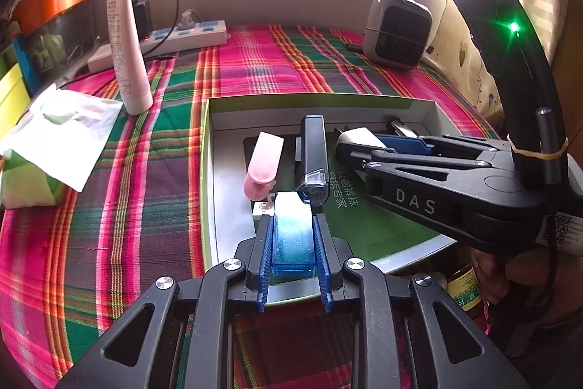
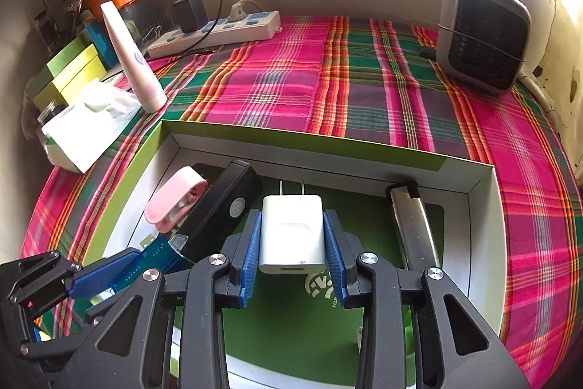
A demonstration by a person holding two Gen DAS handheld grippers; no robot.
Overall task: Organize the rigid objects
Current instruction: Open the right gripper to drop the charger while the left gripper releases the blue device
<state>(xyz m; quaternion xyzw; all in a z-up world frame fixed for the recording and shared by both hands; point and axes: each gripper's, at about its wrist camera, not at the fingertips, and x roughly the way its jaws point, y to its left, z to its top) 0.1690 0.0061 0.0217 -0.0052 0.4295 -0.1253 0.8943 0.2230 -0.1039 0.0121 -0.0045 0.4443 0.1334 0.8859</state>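
L gripper [image 1: 292,236]: bottom centre of left wrist view, angled down into box; blue pads clamped on blue translucent case [image 1: 293,239], one pad each long side.
Blue case: nose end at lower part of box, just beside pink clip & black stick; small metal tab shows at its left front corner.
R gripper [image 2: 292,243]: bottom centre of right wrist view, angled down; pads clamped on white charger [image 2: 291,234], prongs pointing away toward far box wall.
R gripper in left view: enters from right edge, reaching left over box; person's hand [image 1: 506,274] partly seen under it, lower right.
Box [image 2: 291,137]: green-rimmed open tray on plaid-covered surface [image 2: 291,72], mid-frame.
Pink clip [image 2: 175,203]: left side of box, leaning on black stick.
Black stick [image 2: 222,217]: touching pink clip, centre-left.
Metal lighter-like item [image 2: 413,225]: right part of box, apart from charger.
Bkgd: lotion tube [image 2: 133,61] upright upper left; power strip [image 2: 218,28] top; small heater [image 2: 481,42] upper right.
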